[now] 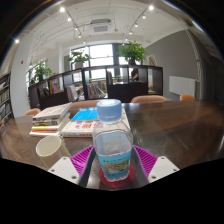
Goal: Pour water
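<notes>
A clear plastic water bottle [113,140] with a blue cap and a blue-green label stands upright between my fingers, with water inside. My gripper [114,162] is shut on the bottle; the magenta pads [86,158] press on its lower sides. Its base looks reddish and sits low between the fingers. A white paper cup [48,147] stands on the wooden table [178,128], just to the left of the left finger. I cannot see inside the cup.
A stack of books [50,118] and a magazine [85,122] lie on the table beyond the cup. Chairs [150,99] stand along the table's far side. Potted plants and large windows are farther back.
</notes>
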The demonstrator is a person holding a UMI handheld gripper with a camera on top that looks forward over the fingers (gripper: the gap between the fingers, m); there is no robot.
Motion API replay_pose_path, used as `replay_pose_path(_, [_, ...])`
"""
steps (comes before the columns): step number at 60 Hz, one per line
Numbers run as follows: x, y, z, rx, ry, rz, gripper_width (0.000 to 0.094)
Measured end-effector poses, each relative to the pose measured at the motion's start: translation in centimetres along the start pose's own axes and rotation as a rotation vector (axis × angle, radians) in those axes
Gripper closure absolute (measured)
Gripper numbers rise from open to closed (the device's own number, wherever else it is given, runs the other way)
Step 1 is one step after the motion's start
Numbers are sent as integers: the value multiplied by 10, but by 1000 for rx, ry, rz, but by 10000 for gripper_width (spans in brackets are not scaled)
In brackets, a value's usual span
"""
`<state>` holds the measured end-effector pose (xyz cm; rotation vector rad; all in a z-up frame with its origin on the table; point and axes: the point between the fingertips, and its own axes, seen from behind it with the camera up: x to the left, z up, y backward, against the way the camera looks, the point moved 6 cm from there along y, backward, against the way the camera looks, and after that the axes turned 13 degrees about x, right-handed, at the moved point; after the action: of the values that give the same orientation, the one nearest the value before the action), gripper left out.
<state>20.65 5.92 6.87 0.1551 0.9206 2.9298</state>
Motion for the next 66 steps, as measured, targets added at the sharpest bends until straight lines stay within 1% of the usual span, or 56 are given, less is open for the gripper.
replay_pose_path(3, [1, 6, -12, 41, 0, -4, 91])
replay_pose_path(4, [1, 10, -16, 50, -1, -8, 81])
replay_pose_path(6, [3, 18, -24, 64, -5, -17, 75])
replay_pose_path(8, [5, 29, -34, 82, -8, -24, 93])
replay_pose_path(14, [14, 66, -68, 171, -18, -50, 94])
replay_pose_path(18, [33, 95, -86, 224, -42, -35, 92])
replay_pose_path(25, [72, 135, -96, 269, -49, -15, 92])
replay_pose_path(30, [99, 165, -85, 248, -39, 7, 85])
replay_pose_path(38, [139, 202, -51, 206, -7, 37, 93])
replay_pose_path(42, [149, 220, -32, 172, 21, 32, 84])
replay_pose_path(53, [166, 250, 11, 82, 75, 6, 95])
replay_pose_path(66, [179, 263, 28, 54, 83, -9, 85])
